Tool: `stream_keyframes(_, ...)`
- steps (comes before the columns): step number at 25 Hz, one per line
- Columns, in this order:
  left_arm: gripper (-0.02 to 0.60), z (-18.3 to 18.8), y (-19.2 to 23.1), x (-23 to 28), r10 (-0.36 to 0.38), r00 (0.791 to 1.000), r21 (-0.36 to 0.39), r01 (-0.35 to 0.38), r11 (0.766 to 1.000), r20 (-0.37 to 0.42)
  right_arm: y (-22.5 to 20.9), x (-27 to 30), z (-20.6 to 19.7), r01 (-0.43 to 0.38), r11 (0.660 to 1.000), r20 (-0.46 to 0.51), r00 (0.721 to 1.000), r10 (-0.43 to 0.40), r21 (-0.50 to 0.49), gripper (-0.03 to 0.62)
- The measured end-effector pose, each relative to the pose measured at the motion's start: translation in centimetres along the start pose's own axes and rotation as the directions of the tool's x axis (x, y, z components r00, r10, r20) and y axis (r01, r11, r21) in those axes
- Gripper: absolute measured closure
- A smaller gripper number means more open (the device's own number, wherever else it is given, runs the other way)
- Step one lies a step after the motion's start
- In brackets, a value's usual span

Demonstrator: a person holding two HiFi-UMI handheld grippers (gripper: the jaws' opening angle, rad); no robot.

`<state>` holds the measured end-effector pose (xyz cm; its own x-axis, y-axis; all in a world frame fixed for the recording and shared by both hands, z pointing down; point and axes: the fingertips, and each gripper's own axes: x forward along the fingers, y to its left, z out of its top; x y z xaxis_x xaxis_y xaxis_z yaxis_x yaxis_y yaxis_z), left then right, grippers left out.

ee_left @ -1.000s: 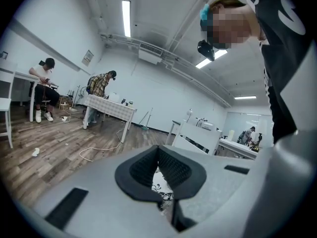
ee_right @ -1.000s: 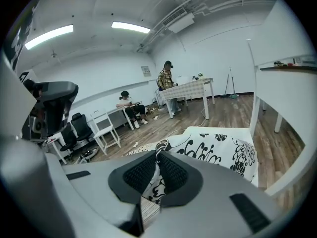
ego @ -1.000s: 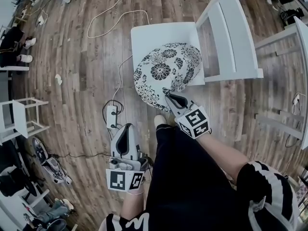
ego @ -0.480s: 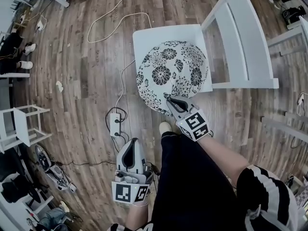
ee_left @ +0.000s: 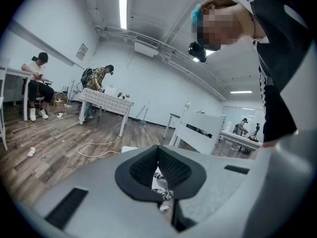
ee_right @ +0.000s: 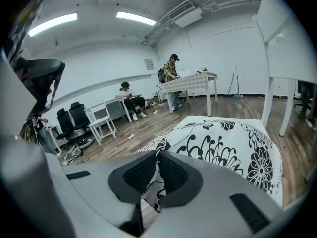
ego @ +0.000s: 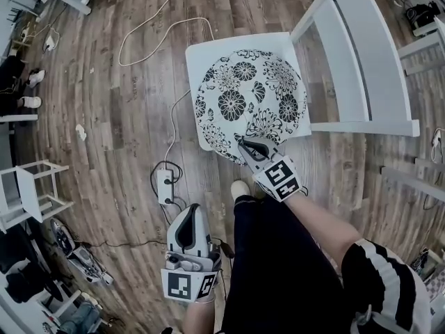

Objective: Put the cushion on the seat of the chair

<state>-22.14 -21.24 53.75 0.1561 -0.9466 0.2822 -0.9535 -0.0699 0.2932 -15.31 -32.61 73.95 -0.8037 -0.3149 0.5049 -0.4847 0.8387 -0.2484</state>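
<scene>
Round floral cushion (ego: 250, 99) lies on chair seat (ego: 200, 54), near edge overhanging. Right gripper (ego: 245, 145) pinches that edge; left gripper (ego: 194, 209) closed, empty.

White cushion (ego: 250, 103) printed with black flowers and leaves. White chair (ego: 361, 82). Floor (ego: 125, 117) of brown wood planks in mixed light and dark tones. Left gripper (ego: 194, 209) and right gripper (ego: 245, 145) are light grey with black pads (ee_right: 141, 175); each cube (ego: 279, 178) bears black-and-white squares. Black trousers (ego: 278, 270); black sleeve (ego: 382, 277) with white stripes.
</scene>
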Motion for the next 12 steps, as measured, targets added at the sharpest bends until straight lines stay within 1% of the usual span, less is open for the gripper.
stream_keyframes(7, 0.575, -1.3, 0.5, -0.1, 0.002, 1.0, -0.017, -0.003, 1.0, -0.018, -0.7, 2.5, -0.9, -0.015, 1.0, -0.04, 0.999, 0.015, -0.014, 0.56)
stream_keyframes(12, 0.577, -1.3, 0.7, 0.2, 0.004, 1.0, -0.031, -0.005, 1.0, -0.016, -1.6, 3.9, -1.1, -0.022, 0.999, -0.075, 0.997, 0.019, -0.037, 0.56)
